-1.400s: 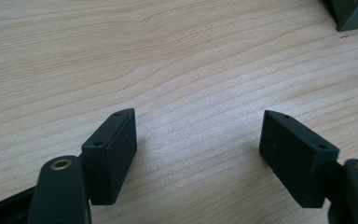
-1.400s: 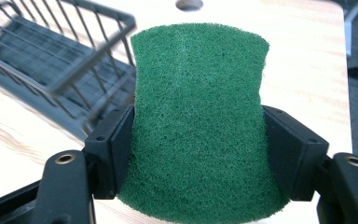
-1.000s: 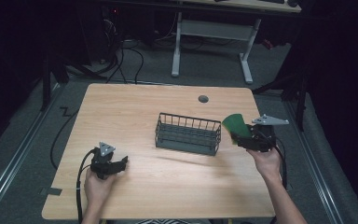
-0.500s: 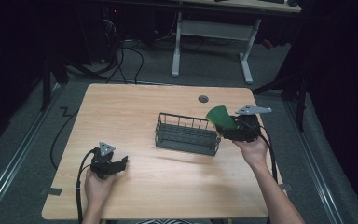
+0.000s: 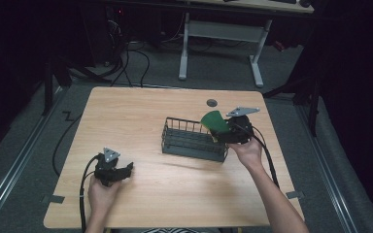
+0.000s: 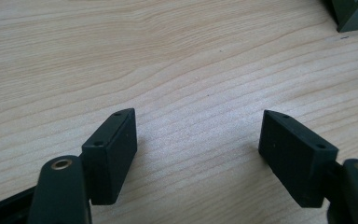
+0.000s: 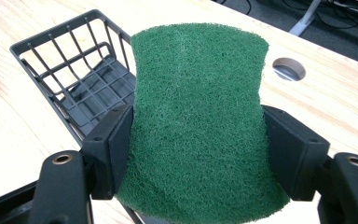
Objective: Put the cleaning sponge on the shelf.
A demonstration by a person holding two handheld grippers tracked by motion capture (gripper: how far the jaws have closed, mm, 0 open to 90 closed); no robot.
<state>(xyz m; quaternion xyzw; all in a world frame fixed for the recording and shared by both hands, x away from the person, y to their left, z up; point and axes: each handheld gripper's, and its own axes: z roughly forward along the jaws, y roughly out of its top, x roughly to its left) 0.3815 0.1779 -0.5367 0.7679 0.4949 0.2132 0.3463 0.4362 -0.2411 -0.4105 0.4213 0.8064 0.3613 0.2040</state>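
A green scouring pad (image 7: pixel 198 116) is pinched at its waist between the jaws of my right gripper (image 7: pixel 198 149), which is shut on it. In the high view the pad (image 5: pixel 214 121) hangs over the right end of the dark wire basket (image 5: pixel 194 141), with the right gripper (image 5: pixel 226 132) just right of the basket's rim. The basket (image 7: pixel 74 79) lies below and left of the pad in the right gripper view, with nothing in the part that shows. My left gripper (image 5: pixel 126 171) rests low over the table near the front left. Its jaws (image 6: pixel 200 154) stand open with only bare wood between them.
The wooden table (image 5: pixel 141 111) has a round cable hole (image 5: pixel 211 102) behind the basket. A corner of the basket (image 6: pixel 354 14) shows at the top right of the left gripper view. Cables and a desk frame (image 5: pixel 223 34) lie on the floor beyond the table's far edge.
My right gripper has carried the green pad leftward from beside the basket to over its right end. The left gripper has stayed where it was.
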